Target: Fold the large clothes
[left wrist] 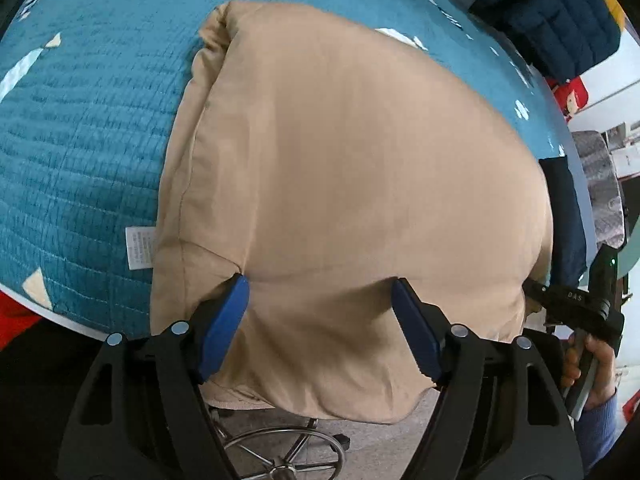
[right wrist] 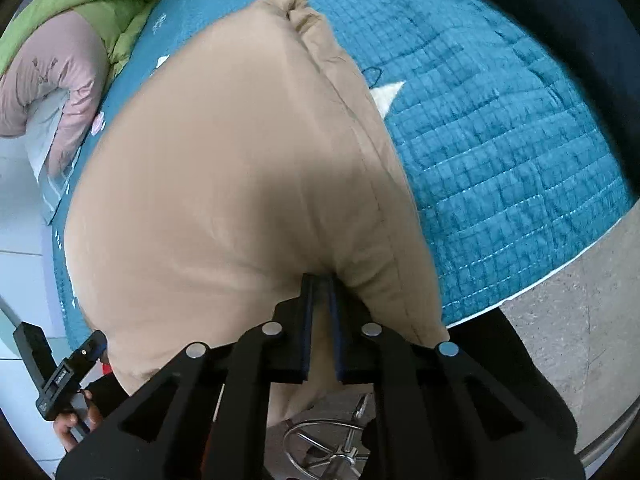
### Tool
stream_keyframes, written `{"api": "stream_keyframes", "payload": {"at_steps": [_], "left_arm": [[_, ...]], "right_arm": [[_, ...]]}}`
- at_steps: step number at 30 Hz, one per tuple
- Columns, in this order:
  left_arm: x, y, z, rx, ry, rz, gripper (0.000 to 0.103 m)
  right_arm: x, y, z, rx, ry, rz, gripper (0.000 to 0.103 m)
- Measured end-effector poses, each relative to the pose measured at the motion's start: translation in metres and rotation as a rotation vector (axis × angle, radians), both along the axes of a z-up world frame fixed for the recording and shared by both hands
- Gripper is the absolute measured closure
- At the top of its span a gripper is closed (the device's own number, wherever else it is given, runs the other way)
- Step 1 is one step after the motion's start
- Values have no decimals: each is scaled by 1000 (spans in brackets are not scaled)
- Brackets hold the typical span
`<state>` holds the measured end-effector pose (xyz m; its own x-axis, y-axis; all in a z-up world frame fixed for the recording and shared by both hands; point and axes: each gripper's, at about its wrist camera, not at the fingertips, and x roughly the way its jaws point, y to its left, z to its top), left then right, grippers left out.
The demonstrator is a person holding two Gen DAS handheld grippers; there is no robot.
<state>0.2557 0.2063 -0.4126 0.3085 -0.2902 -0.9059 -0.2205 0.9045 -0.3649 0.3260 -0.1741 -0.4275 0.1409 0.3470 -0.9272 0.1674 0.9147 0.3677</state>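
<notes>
The tan padded garment (left wrist: 340, 184) lies folded on the teal quilted cover (left wrist: 80, 140), with its near edge hanging over the side of the bed; the left gripper (left wrist: 320, 312) has its blue pads (left wrist: 224, 320) wide apart, one at each side of this near edge, and the fabric bulges between them; the right gripper (right wrist: 321, 320) has its fingers almost together, clamped on a fold of the same garment at its near right corner; a white label (left wrist: 139, 248) shows beside the left edge; a green and pink bundle (right wrist: 76, 52) lies far on the cover
</notes>
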Motion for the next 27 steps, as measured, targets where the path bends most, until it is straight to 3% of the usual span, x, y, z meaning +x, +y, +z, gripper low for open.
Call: {"api": "stream_keyframes", "payload": {"at_steps": [2, 3, 6, 9, 12, 15, 19, 24, 27], "left_arm": [[-2, 6, 8, -40, -22, 16, 28], [-5, 13, 16, -72, -48, 37, 28], [-16, 30, 29, -110, -109, 90, 23], [-26, 47, 39, -88, -122, 160, 20], [-31, 62, 36, -112, -81, 237, 20], [-42, 77, 29, -149, -67, 289, 20], [-50, 75, 20, -157, -56, 285, 20], [-58, 79, 2, -191, -18, 298, 19], [-57, 80, -5, -214, -7, 303, 19]], "right_arm": [[1, 6, 10, -41, 4, 11, 96], [2, 11, 19, -58, -8, 13, 90], [4, 31, 56, -63, -120, 42, 90], [18, 73, 88, 19, -215, 104, 90], [39, 120, 99, 72, -253, 177, 90], [61, 163, 93, 99, -240, 209, 93], [90, 202, 68, 86, -150, 215, 93], [109, 218, 15, -48, -46, 241, 103], [113, 208, 0, 2, -45, 179, 103]]}}
